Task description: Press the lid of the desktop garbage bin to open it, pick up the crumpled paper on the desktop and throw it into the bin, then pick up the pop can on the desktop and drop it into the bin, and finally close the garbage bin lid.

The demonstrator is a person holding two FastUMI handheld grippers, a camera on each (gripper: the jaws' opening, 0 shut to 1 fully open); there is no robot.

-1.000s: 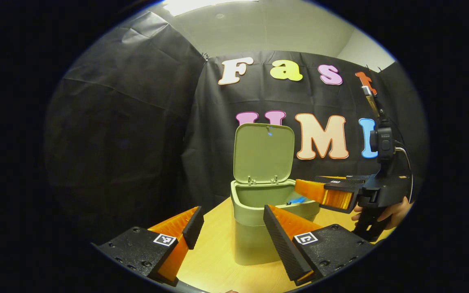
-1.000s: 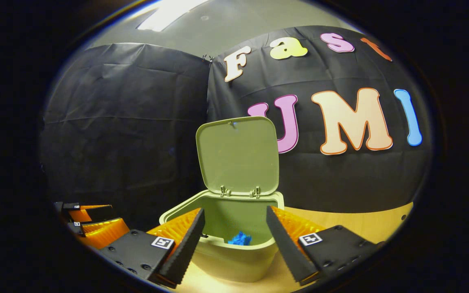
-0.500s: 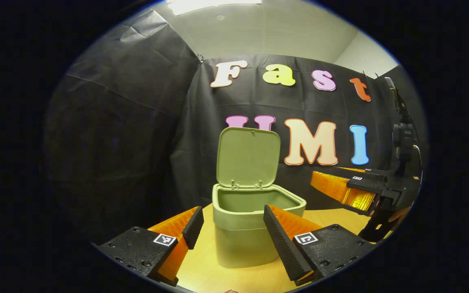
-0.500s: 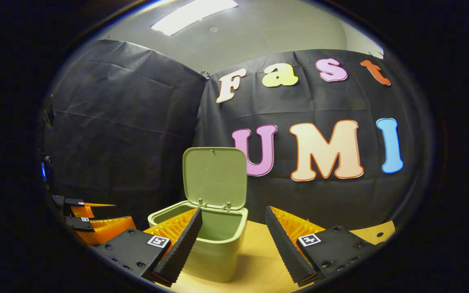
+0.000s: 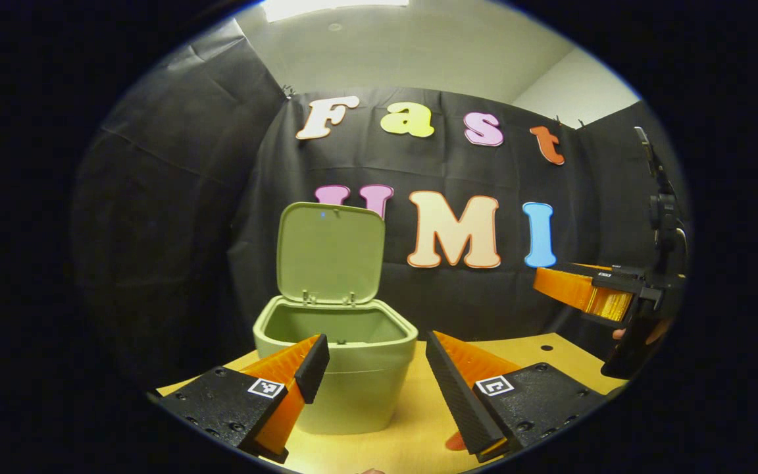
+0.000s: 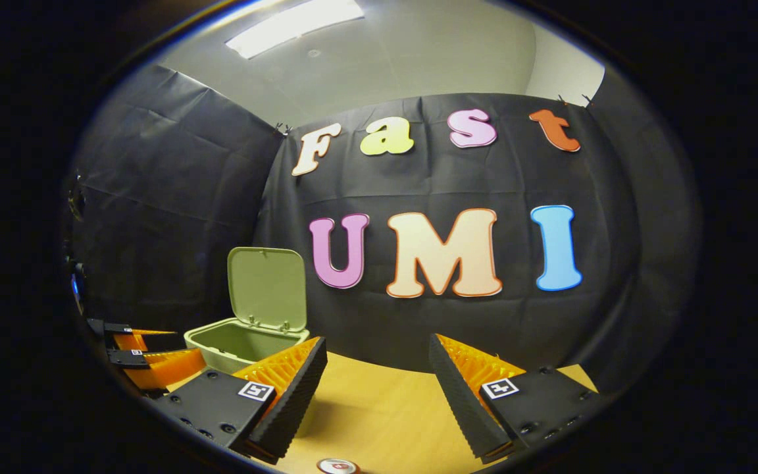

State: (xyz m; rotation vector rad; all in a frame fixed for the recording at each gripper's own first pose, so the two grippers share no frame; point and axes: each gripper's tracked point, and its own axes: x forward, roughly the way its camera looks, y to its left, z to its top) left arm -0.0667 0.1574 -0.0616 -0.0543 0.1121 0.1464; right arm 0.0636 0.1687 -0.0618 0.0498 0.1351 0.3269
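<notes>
Presently: pop can pickup pending, both grippers spread and empty.
Right gripper should descend squarely over the pop can at 6 o'clock — bin stands lid-up at 9 o'clock; left gripper waits.

Left hand-held gripper: black screwed plates, square black-white markers, ribbed fingers

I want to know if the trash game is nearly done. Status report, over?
Both tongs open, empty: left, right. Bin lid up. Can top just below right tongs. Nothing in the way.
</notes>
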